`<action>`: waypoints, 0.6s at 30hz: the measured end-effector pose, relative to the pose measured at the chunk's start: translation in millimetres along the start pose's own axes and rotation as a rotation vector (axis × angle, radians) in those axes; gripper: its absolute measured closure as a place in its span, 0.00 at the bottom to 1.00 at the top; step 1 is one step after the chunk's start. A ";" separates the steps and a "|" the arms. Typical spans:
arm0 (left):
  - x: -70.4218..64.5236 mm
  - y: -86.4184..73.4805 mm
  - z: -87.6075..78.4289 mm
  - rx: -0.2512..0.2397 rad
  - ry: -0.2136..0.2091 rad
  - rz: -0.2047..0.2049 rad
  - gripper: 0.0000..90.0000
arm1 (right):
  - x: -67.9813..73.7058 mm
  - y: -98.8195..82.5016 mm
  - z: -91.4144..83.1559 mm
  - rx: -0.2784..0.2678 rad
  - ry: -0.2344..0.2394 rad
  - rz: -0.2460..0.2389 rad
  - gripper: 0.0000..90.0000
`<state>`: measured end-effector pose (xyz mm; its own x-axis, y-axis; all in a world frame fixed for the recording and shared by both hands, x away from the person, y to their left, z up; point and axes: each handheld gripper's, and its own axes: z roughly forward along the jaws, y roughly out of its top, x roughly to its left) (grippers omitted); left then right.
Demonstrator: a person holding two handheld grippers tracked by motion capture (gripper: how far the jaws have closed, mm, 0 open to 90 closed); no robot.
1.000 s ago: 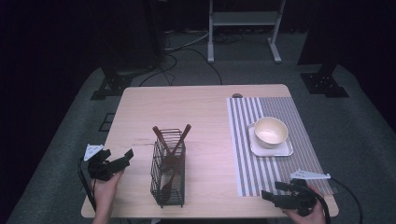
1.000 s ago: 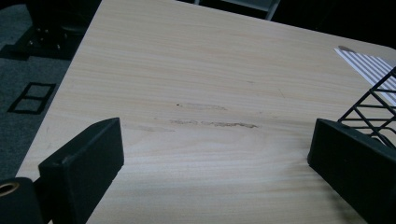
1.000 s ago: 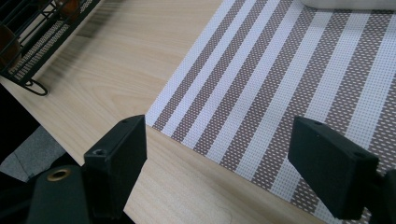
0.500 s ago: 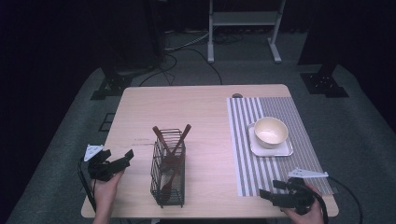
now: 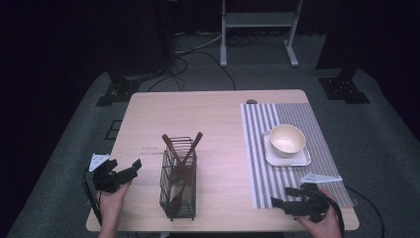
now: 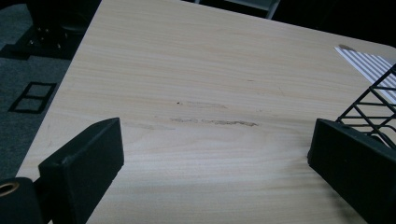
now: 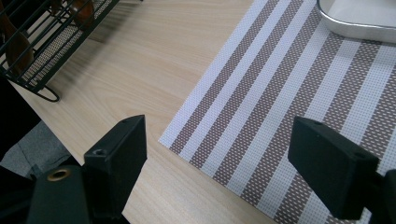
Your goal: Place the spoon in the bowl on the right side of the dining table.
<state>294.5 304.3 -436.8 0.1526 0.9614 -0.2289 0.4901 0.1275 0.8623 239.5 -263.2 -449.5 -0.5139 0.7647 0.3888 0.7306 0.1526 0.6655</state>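
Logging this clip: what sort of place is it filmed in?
Probably a staged recording studio or lab, not a home. A lone wooden table stands on grey carpet amid dark surroundings, with black stand feet and loose cables on the floor behind it. A striped placemat sets up a dining scene.

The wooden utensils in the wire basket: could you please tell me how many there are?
2 that I can make out, both standing in the wire basket: one wooden utensil leans left, the other leans right, their handles crossing. Another lying low behind the mesh could be hidden.
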 end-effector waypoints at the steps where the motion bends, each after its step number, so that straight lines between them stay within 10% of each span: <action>1: 0.0 0.0 0.1 0.001 0.001 0.001 0.03 | 0.7 2.0 0.1 0.002 0.003 -0.004 0.20; 18: -0.5 -0.1 -0.2 0.003 0.001 0.000 0.03 | 21.3 31.7 4.4 0.028 0.036 -0.052 0.20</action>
<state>294.2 303.8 -436.7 0.1522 0.9616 -0.2285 0.4923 0.1268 0.8611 253.7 -239.4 -422.9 -0.5673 0.7321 0.3771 0.7144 0.2097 0.6676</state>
